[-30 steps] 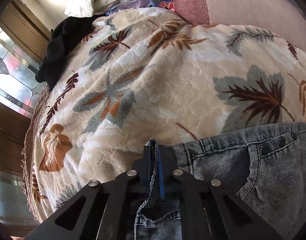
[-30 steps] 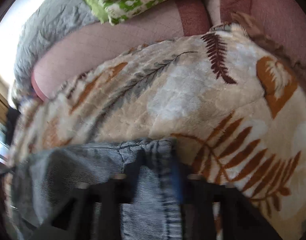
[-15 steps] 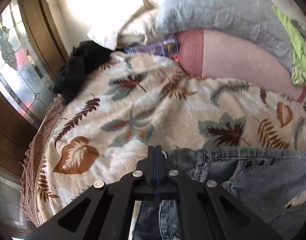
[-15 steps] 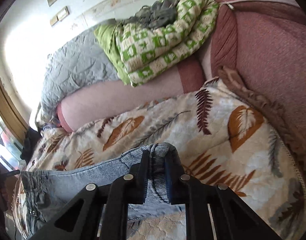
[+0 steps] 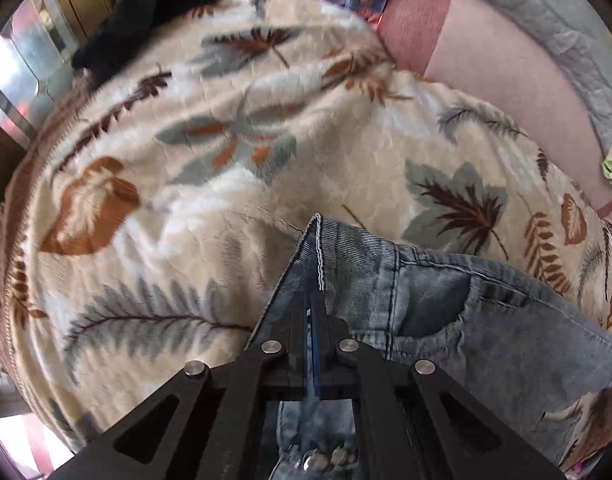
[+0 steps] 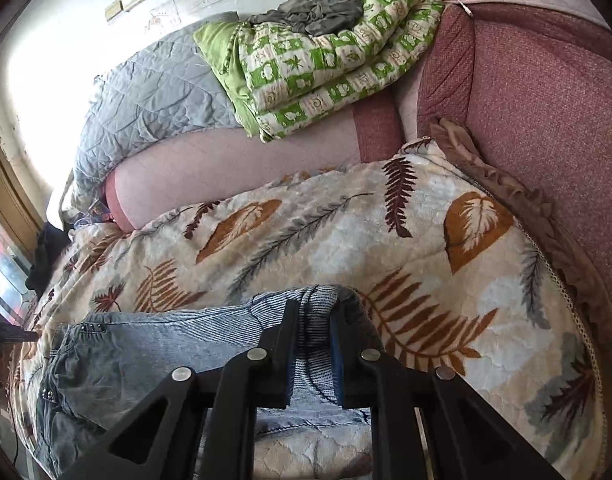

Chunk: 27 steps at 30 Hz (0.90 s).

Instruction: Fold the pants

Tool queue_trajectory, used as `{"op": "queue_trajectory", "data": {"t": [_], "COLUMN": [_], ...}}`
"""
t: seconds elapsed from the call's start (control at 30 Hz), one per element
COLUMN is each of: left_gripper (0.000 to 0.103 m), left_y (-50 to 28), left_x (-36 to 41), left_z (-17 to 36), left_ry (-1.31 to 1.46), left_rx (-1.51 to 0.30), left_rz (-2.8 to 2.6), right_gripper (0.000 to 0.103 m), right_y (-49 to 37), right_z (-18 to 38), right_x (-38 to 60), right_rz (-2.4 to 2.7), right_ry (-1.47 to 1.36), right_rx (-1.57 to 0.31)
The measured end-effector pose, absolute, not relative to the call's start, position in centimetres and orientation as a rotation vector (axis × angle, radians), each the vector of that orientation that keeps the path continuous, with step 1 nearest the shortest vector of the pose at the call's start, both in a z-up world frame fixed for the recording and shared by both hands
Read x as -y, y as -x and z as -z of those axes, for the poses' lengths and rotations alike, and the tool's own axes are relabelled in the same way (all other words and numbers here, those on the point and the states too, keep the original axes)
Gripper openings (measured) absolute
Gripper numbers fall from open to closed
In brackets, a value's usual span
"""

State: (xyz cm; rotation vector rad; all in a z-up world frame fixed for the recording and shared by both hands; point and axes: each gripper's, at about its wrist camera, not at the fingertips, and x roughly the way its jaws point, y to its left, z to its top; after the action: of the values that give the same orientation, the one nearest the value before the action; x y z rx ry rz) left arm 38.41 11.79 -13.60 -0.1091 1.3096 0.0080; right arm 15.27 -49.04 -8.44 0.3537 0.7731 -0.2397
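Observation:
Faded blue denim pants (image 5: 446,304) lie on a cream leaf-print blanket (image 5: 225,160) on a bed. My left gripper (image 5: 312,304) is shut on the waistband edge, which sticks up past the fingertips; a pocket opening shows to its right. In the right wrist view the pants (image 6: 153,352) stretch away to the left over the blanket (image 6: 426,248). My right gripper (image 6: 314,312) is shut on a bunched fold of the pants at their right end, held just above the blanket.
A black garment (image 5: 145,12) lies at the blanket's far left by a window. A pink bolster (image 6: 233,168), a grey quilt (image 6: 153,92) and a folded green-and-white quilt (image 6: 326,60) lie behind. A red upholstered cushion (image 6: 546,100) rises at the right.
The left gripper tilted down and pulled back toward the near edge with the waistband, which now sticks up past its tips. The right gripper's hold is unchanged; its view barely shifted since half a second ago.

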Motion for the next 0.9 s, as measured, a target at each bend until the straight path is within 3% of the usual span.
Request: {"op": "queue_trajectory", "data": {"t": [0.17, 0.2, 0.23, 0.3, 0.53, 0.73, 0.83, 0.9], "left_gripper": [0.003, 0.014, 0.035, 0.058, 0.058, 0.035, 0.035, 0.041], "left_y": [-41.0, -41.4, -41.7, -42.0, -42.6, -42.5, -42.6, -43.2], "left_x": [-10.8, -10.7, -10.5, -10.5, -10.6, -10.6, -10.8, -10.4], "left_z": [16.6, 16.7, 16.8, 16.6, 16.8, 17.2, 17.2, 17.5], "left_ry": [0.130, 0.134, 0.136, 0.144, 0.148, 0.123, 0.121, 0.118], "left_rx": [-1.357, -1.354, -1.349, -1.327, -1.321, -1.333, -1.339, -1.347], "left_rz": [-0.034, -0.031, -0.025, -0.025, 0.007, -0.019, -0.019, -0.016], "right_gripper": [0.015, 0.015, 0.015, 0.015, 0.015, 0.015, 0.015, 0.015], "right_y": [-16.0, -16.1, -16.4, -16.7, -17.7, -17.8, -17.9, -18.1], "right_z": [9.6, 9.9, 10.2, 10.8, 12.7, 12.9, 13.0, 13.2], "right_x": [49.9, 50.1, 50.2, 50.5, 50.9, 51.0, 51.1, 51.1], "right_rz": [0.238, 0.235, 0.234, 0.232, 0.226, 0.227, 0.233, 0.236], "right_ry": [-0.362, -0.366, -0.366, -0.369, -0.396, -0.395, -0.395, -0.399], "right_rx": [-0.774, -0.776, -0.778, -0.784, -0.797, -0.801, -0.806, -0.811]}}
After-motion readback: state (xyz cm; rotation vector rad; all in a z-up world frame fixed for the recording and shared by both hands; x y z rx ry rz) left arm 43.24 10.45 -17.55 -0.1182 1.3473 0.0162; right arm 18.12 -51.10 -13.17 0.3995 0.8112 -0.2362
